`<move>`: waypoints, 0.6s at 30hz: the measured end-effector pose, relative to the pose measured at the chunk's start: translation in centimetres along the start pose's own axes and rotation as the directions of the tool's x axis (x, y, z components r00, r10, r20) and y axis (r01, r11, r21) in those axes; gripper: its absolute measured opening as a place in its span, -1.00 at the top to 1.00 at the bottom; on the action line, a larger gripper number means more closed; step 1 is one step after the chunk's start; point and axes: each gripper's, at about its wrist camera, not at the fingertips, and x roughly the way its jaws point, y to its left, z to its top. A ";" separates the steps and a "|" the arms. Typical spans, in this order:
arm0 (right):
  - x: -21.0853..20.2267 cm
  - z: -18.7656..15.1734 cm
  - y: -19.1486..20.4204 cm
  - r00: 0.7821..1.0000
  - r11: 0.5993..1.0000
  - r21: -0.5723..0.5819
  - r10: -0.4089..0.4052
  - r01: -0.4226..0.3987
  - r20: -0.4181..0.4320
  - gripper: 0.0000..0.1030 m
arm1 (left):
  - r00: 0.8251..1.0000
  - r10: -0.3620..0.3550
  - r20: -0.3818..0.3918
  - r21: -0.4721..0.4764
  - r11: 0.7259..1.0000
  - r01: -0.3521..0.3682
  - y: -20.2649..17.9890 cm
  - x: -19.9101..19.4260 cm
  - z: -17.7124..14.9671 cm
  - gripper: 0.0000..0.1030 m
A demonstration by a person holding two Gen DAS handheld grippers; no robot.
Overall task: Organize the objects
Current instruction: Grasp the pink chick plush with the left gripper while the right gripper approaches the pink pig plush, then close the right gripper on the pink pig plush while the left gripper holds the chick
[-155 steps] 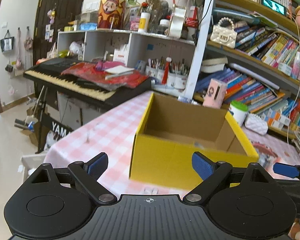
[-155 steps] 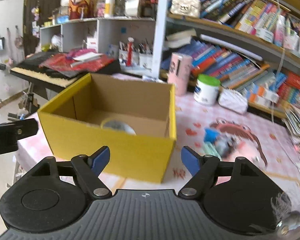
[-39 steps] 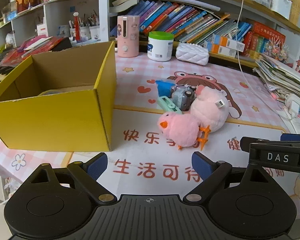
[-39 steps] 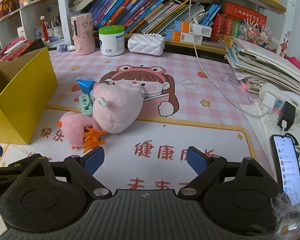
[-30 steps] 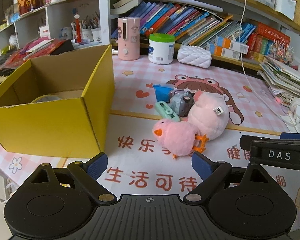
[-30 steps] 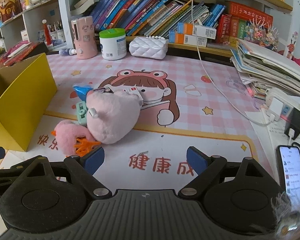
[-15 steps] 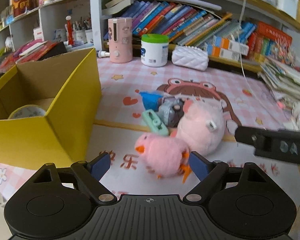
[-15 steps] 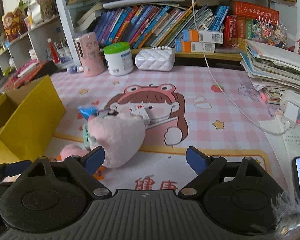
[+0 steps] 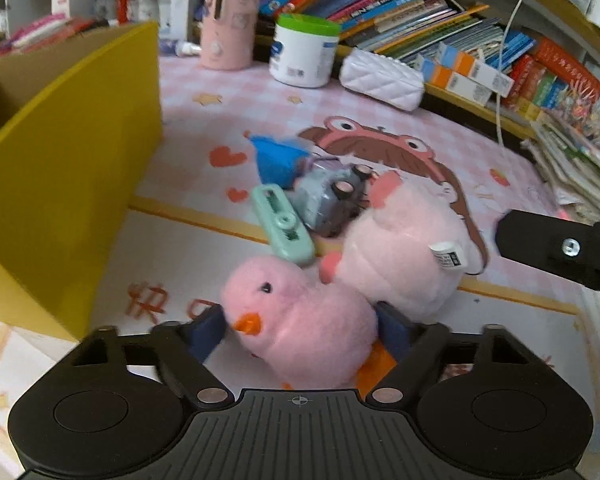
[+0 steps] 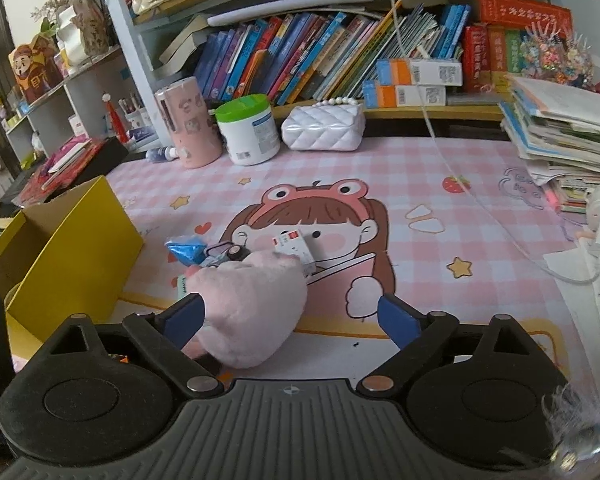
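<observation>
Left hand-held gripper (image 9: 300, 330) brackets the pink chick plush (image 9: 300, 324), seemingly touching; right hand-held gripper (image 10: 290, 318) spread wide.

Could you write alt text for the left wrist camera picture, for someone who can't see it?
The left gripper has its two blue fingers on either side of a pink chick plush on a cartoon-printed table mat. Behind lie a larger pink plush, small toys and a yellow box.

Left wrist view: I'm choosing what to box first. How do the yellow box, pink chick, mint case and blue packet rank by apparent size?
1. yellow box
2. pink chick, though nearness inflates it
3. mint case and blue packet look alike
</observation>
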 end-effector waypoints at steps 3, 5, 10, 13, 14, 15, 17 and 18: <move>0.7 0.1 0.2 1.000 1.000 -0.003 0.015 -0.016 -0.014 -0.88 | 1.000 0.003 0.003 0.047 0.999 -0.003 -0.3 -0.5 -0.2 -0.27; 1.3 0.2 0.5 0.999 1.000 -0.006 0.024 -0.024 -0.035 -0.90 | 1.000 0.014 0.012 0.057 0.998 -0.014 -0.1 -1.3 -0.5 -0.27; 3.7 0.3 1.7 0.995 0.999 -0.010 0.048 -0.050 -0.092 -0.97 | 0.998 0.039 0.043 0.055 0.998 -0.042 1.3 -4.2 -1.5 -0.27; 5.3 0.3 2.9 0.991 0.998 -0.027 0.057 -0.061 -0.124 -0.97 | 0.996 0.060 0.059 0.027 0.998 -0.061 2.5 -5.7 -1.8 -0.27; 5.8 0.2 3.2 0.990 0.998 -0.038 0.052 -0.058 -0.131 -0.97 | 0.996 0.066 0.066 0.017 0.998 -0.068 2.9 -6.2 -1.9 -0.27; 6.4 0.1 3.5 0.989 0.998 -0.050 0.042 -0.050 -0.141 -0.97 | 0.995 0.073 0.073 0.008 0.997 -0.073 3.2 -6.8 -2.1 -0.27; 7.5 -0.1 3.9 0.987 0.997 -0.065 0.019 -0.030 -0.161 -0.89 | 0.993 0.085 0.087 -0.010 0.996 -0.084 3.8 -7.8 -2.4 -0.27; 8.0 -0.3 4.0 0.985 0.998 -0.070 -0.003 -0.009 -0.172 -0.78 | 0.991 0.091 0.093 -0.015 0.996 -0.090 4.1 -8.2 -2.7 -0.27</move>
